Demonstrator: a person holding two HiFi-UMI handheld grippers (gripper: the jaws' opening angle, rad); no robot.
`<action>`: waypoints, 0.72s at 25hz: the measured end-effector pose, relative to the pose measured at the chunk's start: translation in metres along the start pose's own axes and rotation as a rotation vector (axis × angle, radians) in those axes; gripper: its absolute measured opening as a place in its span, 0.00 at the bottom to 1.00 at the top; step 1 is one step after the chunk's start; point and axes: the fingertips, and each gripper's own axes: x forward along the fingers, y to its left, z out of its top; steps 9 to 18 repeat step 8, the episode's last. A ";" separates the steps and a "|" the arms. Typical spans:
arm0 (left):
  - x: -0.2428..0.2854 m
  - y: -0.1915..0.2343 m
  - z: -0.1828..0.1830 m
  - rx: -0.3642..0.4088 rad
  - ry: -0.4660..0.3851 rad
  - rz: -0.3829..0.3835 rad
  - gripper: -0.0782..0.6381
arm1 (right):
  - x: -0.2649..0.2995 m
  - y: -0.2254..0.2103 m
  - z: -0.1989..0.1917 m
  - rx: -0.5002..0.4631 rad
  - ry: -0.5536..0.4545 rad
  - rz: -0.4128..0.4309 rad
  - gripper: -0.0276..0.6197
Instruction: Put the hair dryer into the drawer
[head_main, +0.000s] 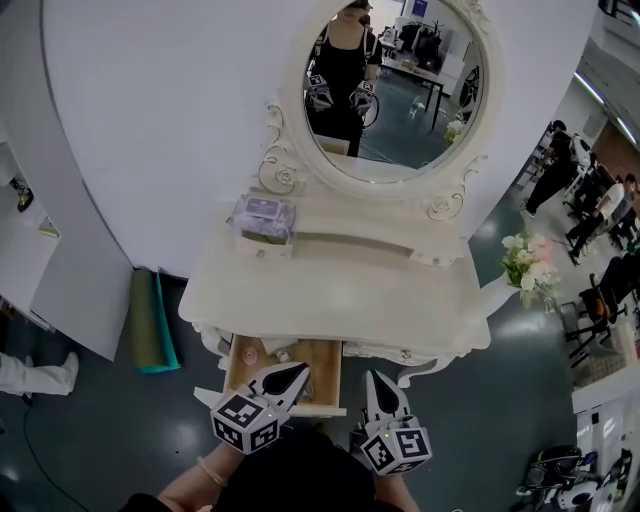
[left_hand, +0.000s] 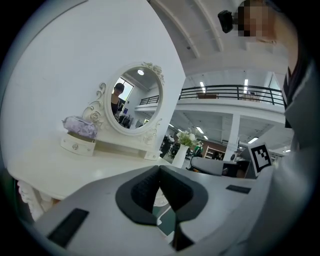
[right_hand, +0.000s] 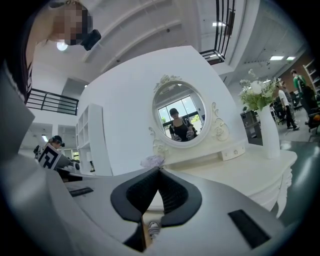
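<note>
- A white dressing table (head_main: 340, 290) with an oval mirror (head_main: 395, 90) stands against a white wall, on a dark floor.
- The drawer (head_main: 325, 362) at the table's front left is pulled open. The hair dryer (head_main: 262, 352) shows inside only as a pale shape, partly hidden.
- The left gripper (head_main: 300, 369) hovers at the table's front, over the drawer, its jaws together and empty.
- The right gripper (head_main: 376, 376) is at the table's front edge, its jaws together and empty.
</note>
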 end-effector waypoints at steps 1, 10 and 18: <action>0.001 0.001 0.002 -0.002 -0.005 0.007 0.11 | 0.001 -0.002 0.002 0.005 0.000 0.006 0.03; 0.007 0.008 0.015 -0.026 -0.050 0.055 0.11 | 0.003 -0.023 0.021 0.014 -0.019 0.022 0.03; 0.007 0.008 0.015 -0.026 -0.050 0.055 0.11 | 0.003 -0.023 0.021 0.014 -0.019 0.022 0.03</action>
